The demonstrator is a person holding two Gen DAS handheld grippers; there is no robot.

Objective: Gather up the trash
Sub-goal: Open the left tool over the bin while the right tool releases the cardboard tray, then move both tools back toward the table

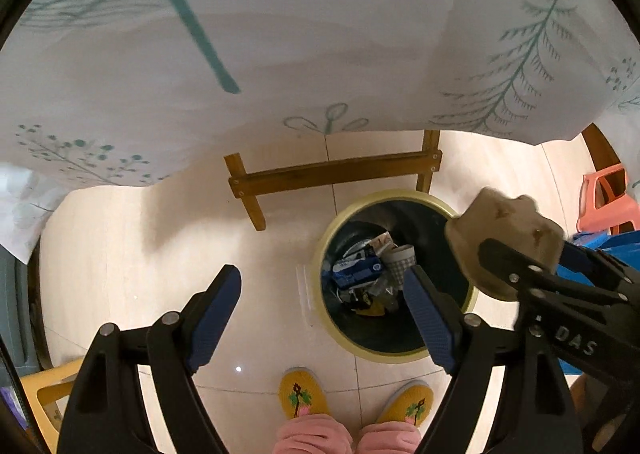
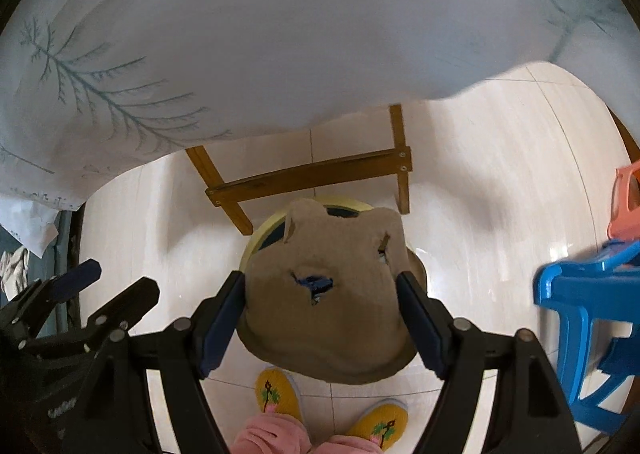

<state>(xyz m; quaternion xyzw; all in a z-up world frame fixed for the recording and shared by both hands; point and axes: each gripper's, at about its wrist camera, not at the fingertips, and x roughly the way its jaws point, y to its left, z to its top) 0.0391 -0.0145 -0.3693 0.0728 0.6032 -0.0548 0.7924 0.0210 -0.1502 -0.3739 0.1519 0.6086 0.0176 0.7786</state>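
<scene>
The right gripper (image 2: 320, 308) is clamped on a piece of brown trash (image 2: 332, 318), one blue pad pressing each side. The piece is a tan, fuzzy-textured, crumpled sheet with a rounded lower edge, two small torn holes and a ragged upper edge with a slit at 11 o'clock. Its long axis runs roughly 12 to 6 o'clock in the right wrist view, ragged end toward 12. It hangs above the trash bin (image 2: 256, 238), covering most of the opening.

In the left wrist view the same brown trash (image 1: 500, 234) sits at 3 o'clock, over the bin's right rim, held in the right gripper (image 1: 516, 254). The left gripper (image 1: 320, 318) is spread wide with nothing between its pads. The trash bin (image 1: 326, 246) is round, cream-rimmed and dark inside, standing on the tiled floor (image 1: 160, 254) below a wooden-legged surface draped in a leaf-print cloth (image 1: 320, 33). Inside lie a blue-and-white carton (image 1: 356, 270) and a checked paper cup (image 1: 402, 260). Yellow slippers (image 1: 302, 394) show at 6 o'clock.
</scene>
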